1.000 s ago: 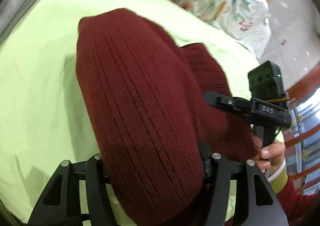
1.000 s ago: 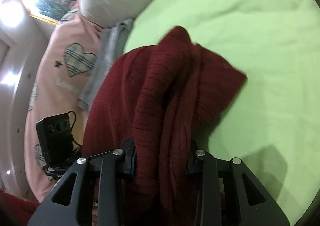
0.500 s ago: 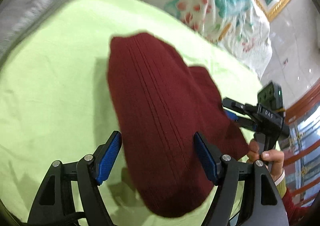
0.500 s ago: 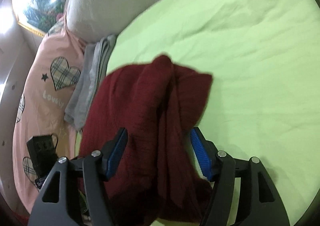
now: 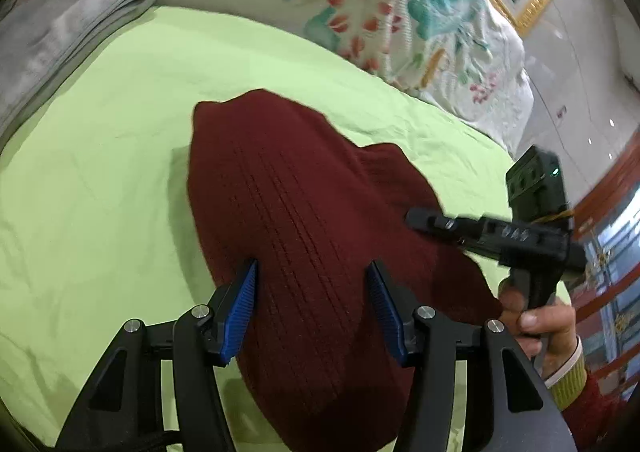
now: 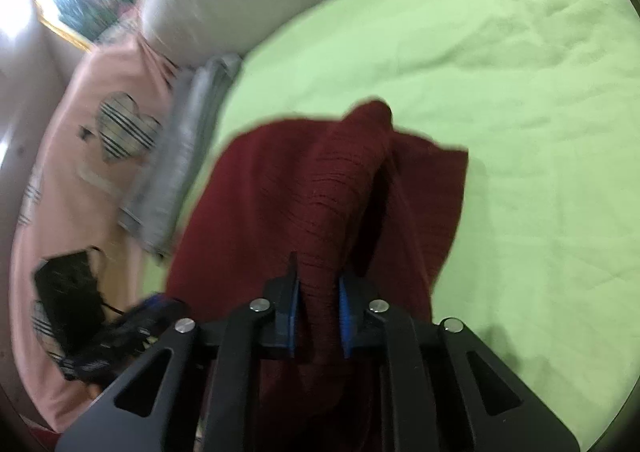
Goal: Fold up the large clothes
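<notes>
A dark red ribbed sweater (image 5: 304,203) lies bunched on the light green bed sheet (image 5: 100,171). My left gripper (image 5: 311,266) hangs over its near end. Its jaws are closing, the knit lies between the blue pads (image 5: 240,308), and their faces still show bare. In the right wrist view my right gripper (image 6: 318,278) is closing, and its pads (image 6: 294,312) pinch a raised fold of the sweater (image 6: 320,179). The left wrist view also shows that right gripper (image 5: 416,217) side-on at the sweater's right edge, held by a hand (image 5: 536,320).
A folded grey cloth (image 5: 60,31) lies at the sheet's far left edge, with a floral quilt (image 5: 380,3) behind the bed. A pink cover with plaid hearts (image 6: 100,155) borders the bed. The bed ends at the right, where tiled floor (image 5: 580,71) shows.
A second ago both grippers were shut on the lifted sweater. Half a second ago both stood wide over it. Now the right has closed on a fold and the left has narrowed.
</notes>
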A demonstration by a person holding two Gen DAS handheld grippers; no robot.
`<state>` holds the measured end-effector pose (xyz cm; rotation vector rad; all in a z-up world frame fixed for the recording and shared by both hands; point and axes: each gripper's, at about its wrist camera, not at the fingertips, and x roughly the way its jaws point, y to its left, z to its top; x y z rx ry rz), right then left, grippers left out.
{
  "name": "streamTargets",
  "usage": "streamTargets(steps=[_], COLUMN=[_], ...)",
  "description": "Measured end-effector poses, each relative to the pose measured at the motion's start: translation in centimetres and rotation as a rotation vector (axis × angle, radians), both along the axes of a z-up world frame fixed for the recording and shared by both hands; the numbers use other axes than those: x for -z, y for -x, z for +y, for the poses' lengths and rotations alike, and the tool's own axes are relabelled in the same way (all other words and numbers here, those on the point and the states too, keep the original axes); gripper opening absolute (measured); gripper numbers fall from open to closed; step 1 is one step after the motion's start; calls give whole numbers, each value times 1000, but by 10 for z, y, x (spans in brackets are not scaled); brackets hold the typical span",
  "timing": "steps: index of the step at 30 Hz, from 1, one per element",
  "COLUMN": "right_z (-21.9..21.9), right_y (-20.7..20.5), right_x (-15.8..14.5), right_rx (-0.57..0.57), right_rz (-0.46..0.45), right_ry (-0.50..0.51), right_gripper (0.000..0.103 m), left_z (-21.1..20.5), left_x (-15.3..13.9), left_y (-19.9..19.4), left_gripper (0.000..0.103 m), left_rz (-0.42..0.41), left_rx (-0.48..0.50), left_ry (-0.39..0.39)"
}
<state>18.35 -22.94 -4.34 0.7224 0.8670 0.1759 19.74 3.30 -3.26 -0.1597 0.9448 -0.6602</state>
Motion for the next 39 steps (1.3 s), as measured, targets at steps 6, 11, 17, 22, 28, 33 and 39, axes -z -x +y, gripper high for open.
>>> streamTargets(steps=[6, 11, 17, 22, 28, 33, 39], right_z=[-27, -37, -39, -15, 46, 52, 24], right_y=[15, 17, 38, 66, 66, 54, 59], right_x=[0, 34, 8, -25, -26, -5, 35], right_rx=[67, 97, 128, 102, -66, -46, 37], right_rz=[15, 67, 40, -53, -71, -3, 116], right_ry=[68, -11, 35, 68, 68, 95, 122], right_gripper=[15, 22, 37, 37, 37, 36, 0], left_z=[-47, -64, -17, 16, -7, -28, -28], left_x=[-3, 2, -20, -21, 6, 22, 35], left_y=[16, 27, 49, 87, 114, 109, 115], left_gripper=[54, 59, 60, 66, 67, 51, 23], left_rz=[-102, -166, -140, -148, -215, -328, -346], left_rx=[81, 98, 68, 34, 25, -81, -75], left_ry=[-168, -277, -182, -161, -316, -506, -575])
